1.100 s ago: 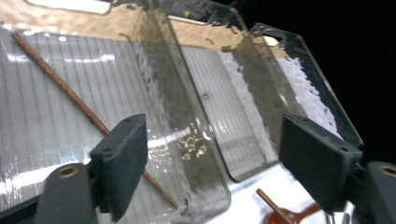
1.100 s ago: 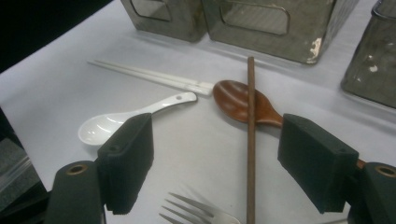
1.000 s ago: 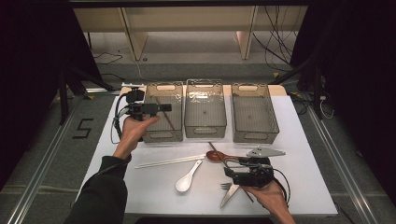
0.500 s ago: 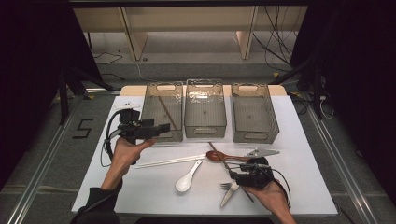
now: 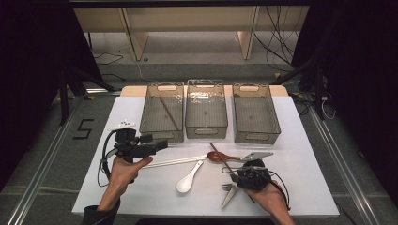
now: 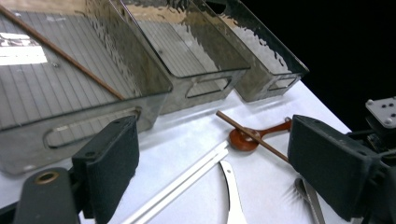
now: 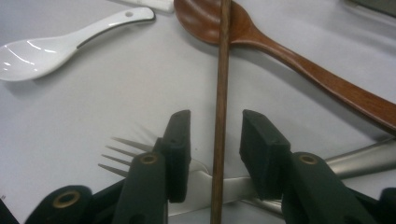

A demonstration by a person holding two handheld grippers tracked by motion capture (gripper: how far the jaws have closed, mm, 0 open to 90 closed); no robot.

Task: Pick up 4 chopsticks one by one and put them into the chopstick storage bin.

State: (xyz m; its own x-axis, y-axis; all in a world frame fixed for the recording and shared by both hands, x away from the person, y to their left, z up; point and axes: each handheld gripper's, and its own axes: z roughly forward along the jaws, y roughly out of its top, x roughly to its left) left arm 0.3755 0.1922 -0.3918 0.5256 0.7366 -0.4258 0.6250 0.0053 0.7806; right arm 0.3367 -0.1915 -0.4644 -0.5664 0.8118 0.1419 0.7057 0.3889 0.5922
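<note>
Two grippers: right gripper (image 7: 215, 140) low in the right gripper view, jaws narrowing around the brown chopstick (image 7: 220, 98), pads just beside it, gaps either side; left gripper (image 5: 157, 144) at left of the high view, jaws wide, nothing between
Chopstick: lower centre-right of the high view, crossing the wooden spoon (image 7: 280, 51) and the fork (image 7: 140, 154)
White spoon (image 5: 187, 180): centre, beside white chopsticks (image 5: 176, 161)
Bins (image 5: 206, 115): three, upper centre; leftmost (image 5: 162, 112) holds another chopstick (image 5: 169, 114)

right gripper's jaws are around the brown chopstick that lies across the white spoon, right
Not quite. In the right gripper view the right gripper has its jaws either side of the brown chopstick, but that stick lies across the brown wooden spoon. The white spoon lies apart, off to the side.
</note>
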